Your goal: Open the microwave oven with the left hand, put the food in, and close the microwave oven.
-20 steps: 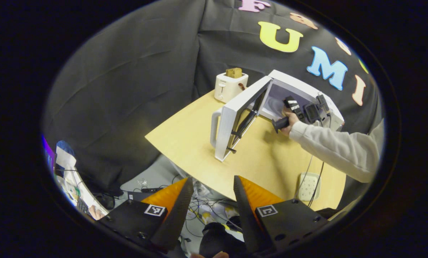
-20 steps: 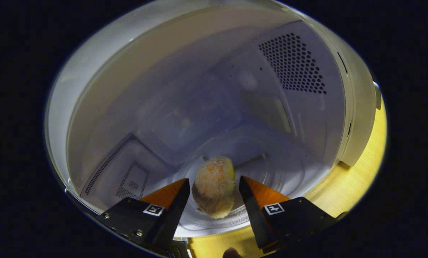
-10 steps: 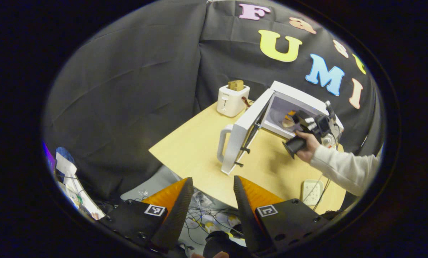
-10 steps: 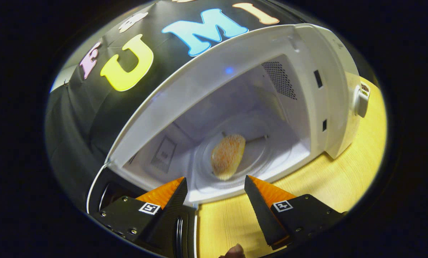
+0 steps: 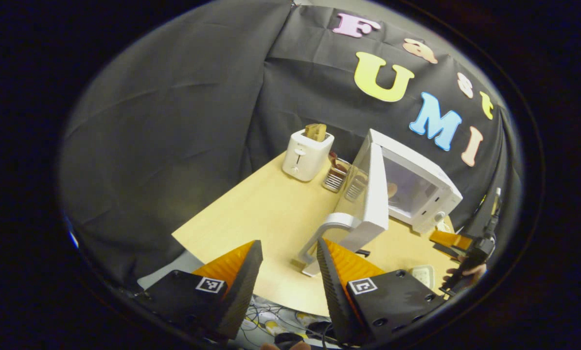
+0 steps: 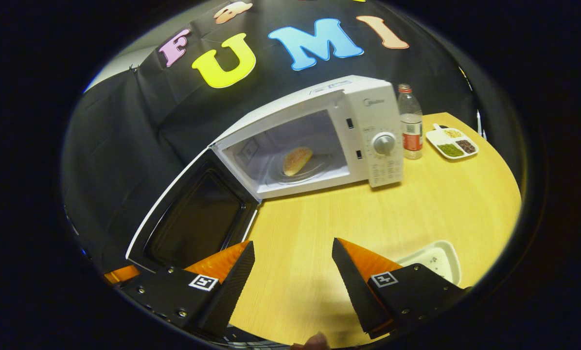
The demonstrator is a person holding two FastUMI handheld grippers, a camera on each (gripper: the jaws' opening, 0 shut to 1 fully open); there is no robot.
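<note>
Two steps look done: the bun (image 6: 297,160) sits inside the microwave (image 6: 368,116), far ahead of the empty, spread right gripper (image 6: 290,272). Next, the left gripper (image 5: 285,272) (also spread, empty) should push the door (image 5: 374,194) shut.

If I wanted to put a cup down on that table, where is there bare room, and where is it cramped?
The widest bare patch of table lies in front of the microwave, bordered by its open door and a white tray. There is another open stretch before the toaster. It is crowded beside the microwave's dial, where a bottle and a divided dish stand.
</note>
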